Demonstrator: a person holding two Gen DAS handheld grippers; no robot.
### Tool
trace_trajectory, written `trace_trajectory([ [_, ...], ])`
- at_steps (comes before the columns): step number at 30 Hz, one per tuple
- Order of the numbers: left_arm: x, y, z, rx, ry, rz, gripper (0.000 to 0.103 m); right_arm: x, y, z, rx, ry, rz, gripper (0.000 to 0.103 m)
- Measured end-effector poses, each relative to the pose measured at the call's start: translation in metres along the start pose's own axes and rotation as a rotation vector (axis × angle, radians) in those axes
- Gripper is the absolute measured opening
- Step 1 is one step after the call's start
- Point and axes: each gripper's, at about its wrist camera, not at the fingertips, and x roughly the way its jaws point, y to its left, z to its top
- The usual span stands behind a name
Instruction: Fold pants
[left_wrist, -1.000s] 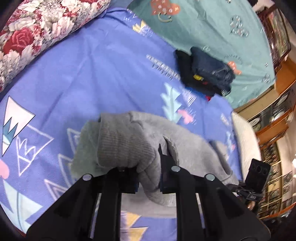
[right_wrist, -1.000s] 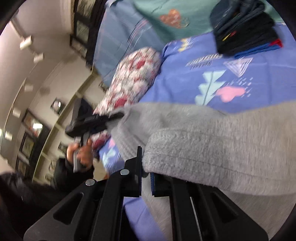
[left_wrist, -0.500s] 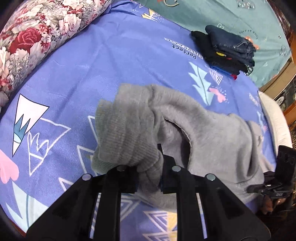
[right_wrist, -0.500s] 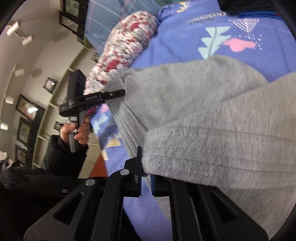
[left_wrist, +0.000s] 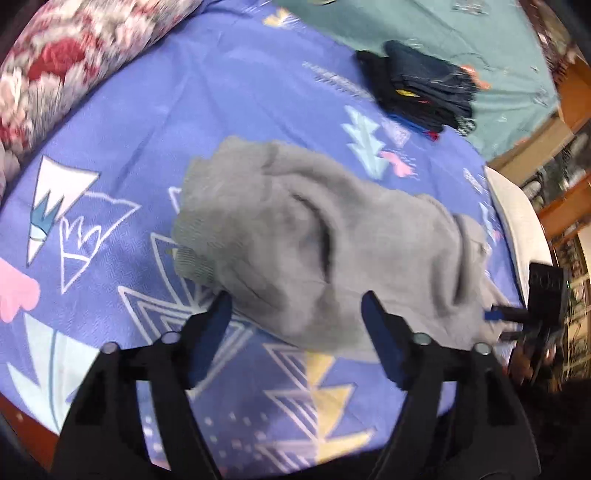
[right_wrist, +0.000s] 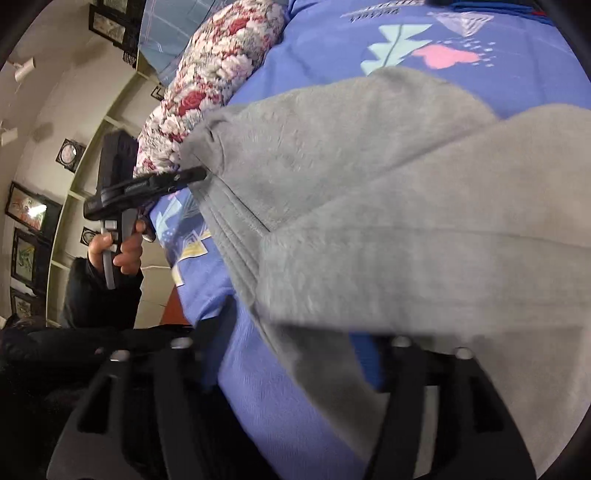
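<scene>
One grey pants (left_wrist: 314, 251), two grippers' jaws opening.

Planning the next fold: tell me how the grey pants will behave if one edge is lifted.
The grey pants look like thick fleece lying in soft rumpled folds, so they would probably droop rather than hold shape. The fuzzy surface likely grips the purple bedsheet, so they should drag, not slide.

Beside the grey pants (left_wrist: 317, 251), the floral bolster (left_wrist: 70, 70) is motion-blurred and cut by the frame edge — the dark clothes stack (left_wrist: 417, 88) beyond them is smeared.
</scene>
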Motion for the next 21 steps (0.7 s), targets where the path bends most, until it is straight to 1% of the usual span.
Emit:
trace_trajectory([
  [1, -0.012, -0.009, -0.003, 0.033, -0.021, -0.025, 0.075, -0.026, -0.005, -0.006, 0.011, -0.052, 0.02, 0.07],
  [2, -0.022, -0.019, -0.004, 0.061, -0.051, -0.052, 0.075, -0.047, -0.011, -0.009, 0.022, -0.108, -0.003, 0.07],
  [3, -0.027, -0.026, -0.004, 0.075, -0.074, -0.071, 0.077, -0.071, -0.02, -0.013, 0.045, -0.183, -0.057, 0.071],
  [4, -0.031, -0.035, -0.003, 0.085, -0.105, -0.102, 0.081, -0.099, -0.037, -0.018, 0.097, -0.273, -0.136, 0.072],
  [5, -0.031, -0.042, 0.0, 0.09, -0.121, -0.122, 0.082, -0.122, -0.058, -0.022, 0.172, -0.348, -0.218, 0.072],
  [7, -0.016, -0.055, 0.004, 0.107, -0.119, -0.159, 0.082, -0.16, -0.111, -0.032, 0.387, -0.454, -0.396, 0.073],
  [8, -0.007, -0.058, 0.006, 0.105, -0.112, -0.164, 0.082, -0.169, -0.134, -0.036, 0.474, -0.478, -0.452, 0.074],
  [10, 0.018, -0.059, 0.008, 0.073, -0.073, -0.184, 0.082, -0.175, -0.171, -0.036, 0.58, -0.499, -0.511, 0.074],
  [12, 0.042, -0.056, 0.008, 0.033, -0.034, -0.188, 0.082, -0.165, -0.185, -0.027, 0.572, -0.487, -0.551, 0.072],
  [13, 0.049, -0.057, 0.006, 0.02, -0.02, -0.189, 0.082, -0.158, -0.188, -0.02, 0.538, -0.485, -0.59, 0.064],
  [14, 0.057, -0.056, 0.006, 0.009, -0.006, -0.191, 0.082, -0.152, -0.19, -0.015, 0.513, -0.484, -0.607, 0.057],
  [15, 0.063, -0.056, 0.005, 0.003, 0.003, -0.19, 0.082, -0.149, -0.191, -0.012, 0.498, -0.49, -0.631, 0.044],
  [16, 0.066, -0.056, 0.001, 0.002, 0.008, -0.185, 0.082, -0.147, -0.191, -0.008, 0.488, -0.484, -0.61, 0.025],
  [17, 0.068, -0.056, -0.001, 0.006, 0.008, -0.181, 0.082, -0.149, -0.187, -0.008, 0.475, -0.497, -0.604, 0.023],
  [18, 0.07, -0.057, -0.001, 0.011, 0.006, -0.18, 0.082, -0.154, -0.18, -0.008, 0.448, -0.53, -0.597, 0.018],
  [20, 0.072, -0.058, -0.002, 0.023, 0.001, -0.187, 0.082, -0.177, -0.163, -0.018, 0.4, -0.613, -0.577, 0.016],
  [21, 0.073, -0.058, -0.001, 0.027, 0.001, -0.193, 0.082, -0.191, -0.152, -0.025, 0.383, -0.657, -0.583, 0.015],
])
